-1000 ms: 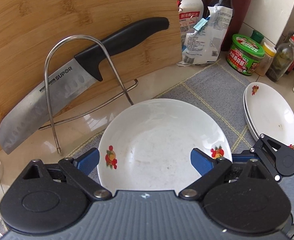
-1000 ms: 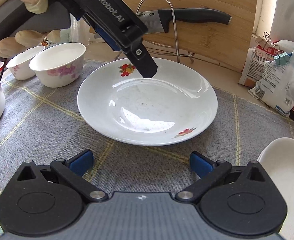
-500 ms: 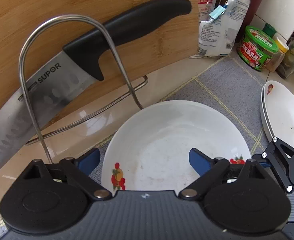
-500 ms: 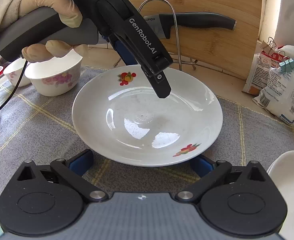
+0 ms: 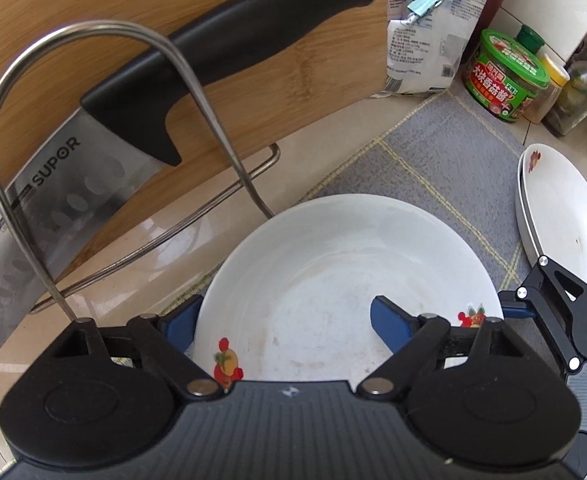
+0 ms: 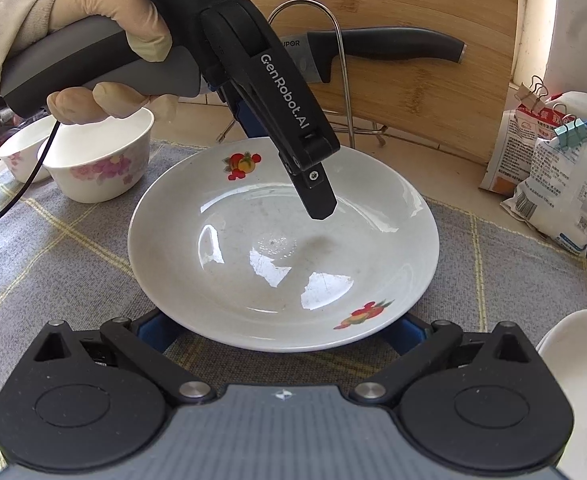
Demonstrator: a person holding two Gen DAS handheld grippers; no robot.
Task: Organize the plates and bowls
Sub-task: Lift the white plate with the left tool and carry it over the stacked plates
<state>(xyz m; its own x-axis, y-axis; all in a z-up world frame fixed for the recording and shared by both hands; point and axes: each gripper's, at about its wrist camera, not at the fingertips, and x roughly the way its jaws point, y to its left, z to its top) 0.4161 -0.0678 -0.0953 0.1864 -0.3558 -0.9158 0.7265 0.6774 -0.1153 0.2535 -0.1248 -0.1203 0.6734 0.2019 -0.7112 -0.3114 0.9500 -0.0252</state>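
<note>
Black tool, blue pads, beige glove

Bright daylight is filling both views. In the right wrist view, white glare is bouncing off the glossy plate, and a soft shadow is lying on it beneath the left gripper; the wall strip at the right is washing out. In the left wrist view, the counter is reflecting the wire rack. Fisheye distortion is bending straight edges, corners are darkening, and the knife is looking slightly soft.
</note>
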